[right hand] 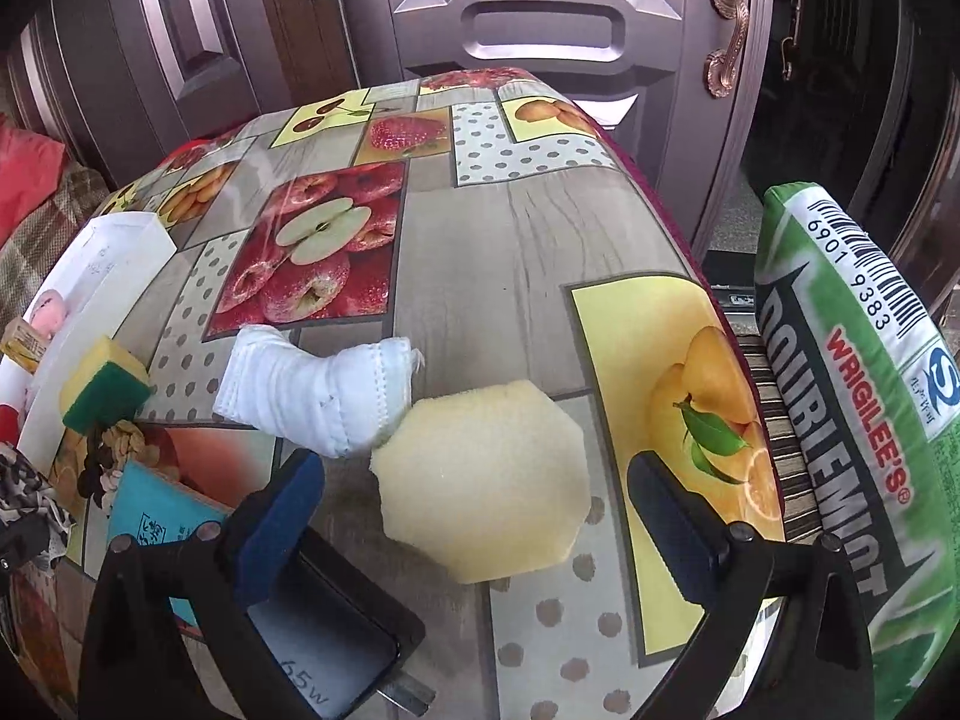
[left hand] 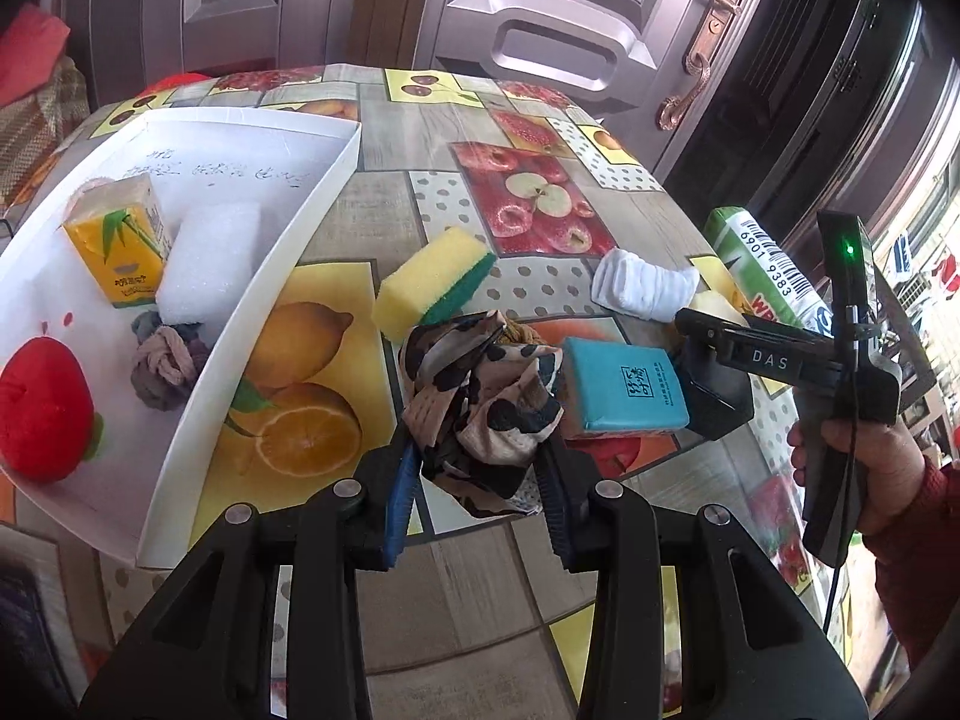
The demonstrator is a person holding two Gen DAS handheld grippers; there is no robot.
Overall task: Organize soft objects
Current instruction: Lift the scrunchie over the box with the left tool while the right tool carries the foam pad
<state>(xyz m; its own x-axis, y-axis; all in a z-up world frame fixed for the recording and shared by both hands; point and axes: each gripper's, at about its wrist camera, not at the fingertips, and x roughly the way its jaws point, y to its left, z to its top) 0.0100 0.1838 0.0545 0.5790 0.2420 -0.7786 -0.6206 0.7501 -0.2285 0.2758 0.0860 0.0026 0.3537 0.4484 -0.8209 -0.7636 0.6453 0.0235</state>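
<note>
Left gripper [left hand: 480,483]: leopard-print cloth [left hand: 480,405] clamped between fingers, bunched fabric rising toward 12 o'clock. White tray [left hand: 240,324] seen at 10 o'clock, yellow-green sponge [left hand: 429,282] at 11, teal packet [left hand: 624,390] at 2, touching cloth.

Right gripper [right hand: 480,516]: fingers spread wide, nothing held. Pale yellow sponge [right hand: 480,480] lies between fingertips on table [right hand: 510,252]; white sock [right hand: 318,393] at 11 o'clock, touching sponge edge.

A crumpled leopard-print fabric scarf [left hand: 480,414] is clamped between the left gripper's [left hand: 480,480] fingers above the tablecloth, beside a yellow-and-green rectangular sponge [left hand: 429,285], a rolled white sock [right hand: 318,396] and a pale-yellow octagonal foam pad [right hand: 486,480].
</note>
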